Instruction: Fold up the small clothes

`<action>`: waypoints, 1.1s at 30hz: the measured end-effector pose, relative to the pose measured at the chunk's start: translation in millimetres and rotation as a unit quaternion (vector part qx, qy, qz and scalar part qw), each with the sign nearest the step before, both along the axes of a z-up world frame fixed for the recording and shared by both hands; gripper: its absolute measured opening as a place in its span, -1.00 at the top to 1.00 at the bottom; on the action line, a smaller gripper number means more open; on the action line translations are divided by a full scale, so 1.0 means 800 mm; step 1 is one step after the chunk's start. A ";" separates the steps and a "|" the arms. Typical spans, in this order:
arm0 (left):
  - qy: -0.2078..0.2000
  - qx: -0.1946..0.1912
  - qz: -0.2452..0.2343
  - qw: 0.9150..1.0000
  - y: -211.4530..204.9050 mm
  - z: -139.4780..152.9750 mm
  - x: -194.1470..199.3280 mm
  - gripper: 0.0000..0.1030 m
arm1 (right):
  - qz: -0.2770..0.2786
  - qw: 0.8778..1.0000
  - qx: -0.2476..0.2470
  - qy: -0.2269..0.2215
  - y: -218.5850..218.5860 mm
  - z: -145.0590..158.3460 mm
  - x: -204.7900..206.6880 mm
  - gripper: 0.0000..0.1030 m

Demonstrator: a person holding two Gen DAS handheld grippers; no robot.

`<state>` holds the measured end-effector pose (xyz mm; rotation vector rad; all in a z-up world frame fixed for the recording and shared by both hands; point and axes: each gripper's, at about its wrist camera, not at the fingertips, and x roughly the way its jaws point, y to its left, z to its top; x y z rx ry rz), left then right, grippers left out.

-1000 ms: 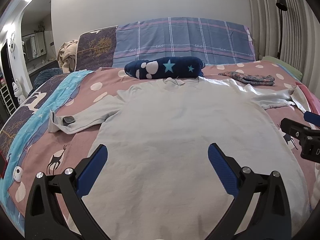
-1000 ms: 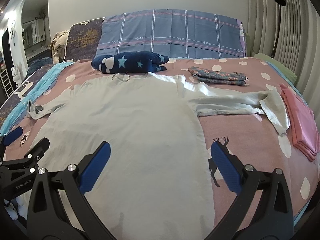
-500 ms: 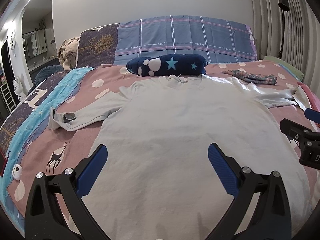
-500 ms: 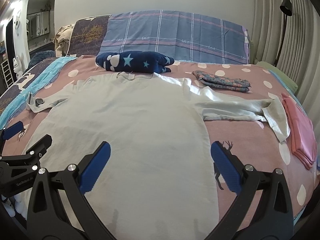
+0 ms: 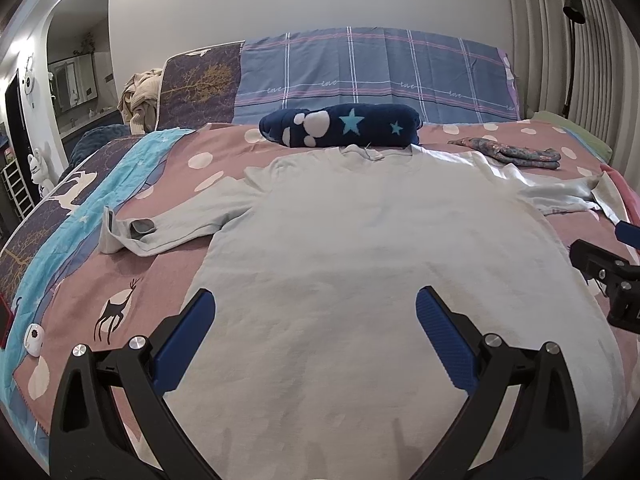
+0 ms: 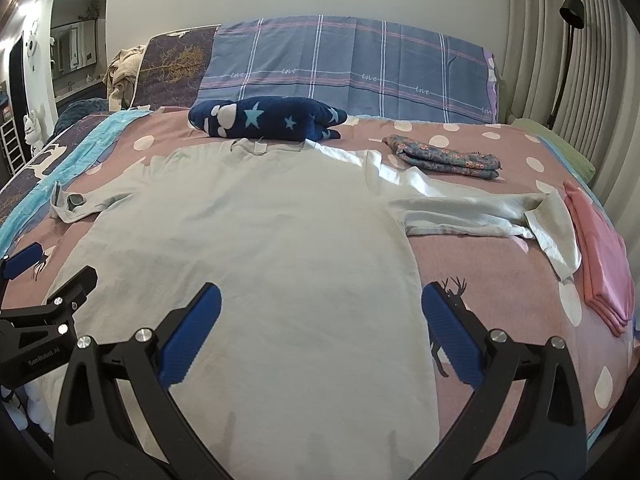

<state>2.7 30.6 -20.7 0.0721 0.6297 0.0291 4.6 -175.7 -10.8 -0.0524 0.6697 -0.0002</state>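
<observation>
- A home bedroom is showing here: a wide bed [image 5: 168, 240] is filling both views, wearing a pink quilt cover with white dots and deer prints.
- A blue plaid pillow [image 6: 348, 68] is leaning against the plain wall at the head edge of the bed.
- A rolled navy blanket [image 5: 340, 128] with stars is lying just before the pillow.
- Folded pink clothes [image 6: 600, 260] are sitting by the right edge of the bed.
- Pleated curtains [image 6: 580, 60] and a black floor lamp [image 6: 570, 8] are standing on the right.
- An arched doorway [image 5: 76, 68] is opening at the left onto another room.
</observation>
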 end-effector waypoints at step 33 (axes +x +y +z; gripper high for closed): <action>0.022 -0.037 0.053 0.998 0.062 -0.003 0.022 -0.71 | -0.001 0.999 0.007 0.037 -0.012 -0.020 0.011 -0.60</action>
